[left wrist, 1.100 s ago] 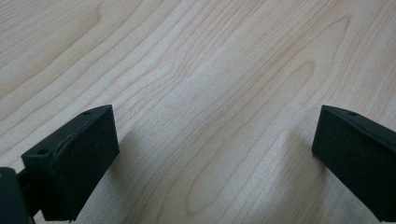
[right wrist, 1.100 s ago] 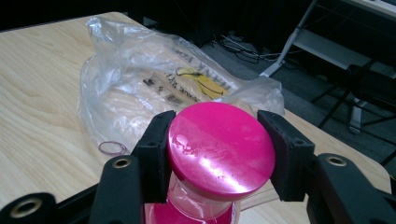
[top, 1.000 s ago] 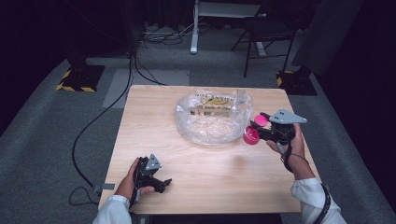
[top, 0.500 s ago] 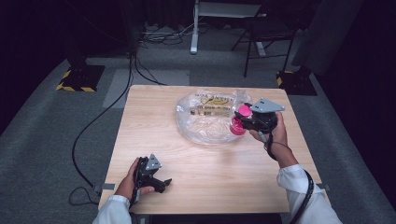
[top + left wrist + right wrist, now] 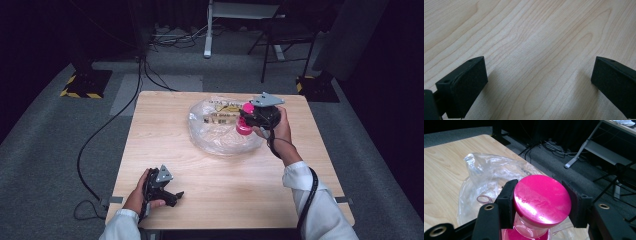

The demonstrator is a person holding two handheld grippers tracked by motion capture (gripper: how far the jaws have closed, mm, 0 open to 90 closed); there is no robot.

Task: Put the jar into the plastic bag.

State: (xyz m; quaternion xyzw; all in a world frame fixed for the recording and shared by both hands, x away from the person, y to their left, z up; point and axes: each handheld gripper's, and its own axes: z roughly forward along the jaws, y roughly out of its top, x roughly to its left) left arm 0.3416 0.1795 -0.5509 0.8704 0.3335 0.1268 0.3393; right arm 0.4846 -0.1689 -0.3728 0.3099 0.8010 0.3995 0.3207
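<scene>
No legible text anywhere. Clear plastic bag at 12 o'clock on the table carries dark print on its far side in the high view, too small and blurred to read. Right gripper view: same print, creased, unreadable.

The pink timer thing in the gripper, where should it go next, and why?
Probably a little lower, into the clear plastic bag. The right gripper is shut on the pink sand timer, its pads pressing both sides, and in the high view it hangs over the bag's right side. The left gripper rests open on the table, away from the bag, so it isn't holding it open.
</scene>
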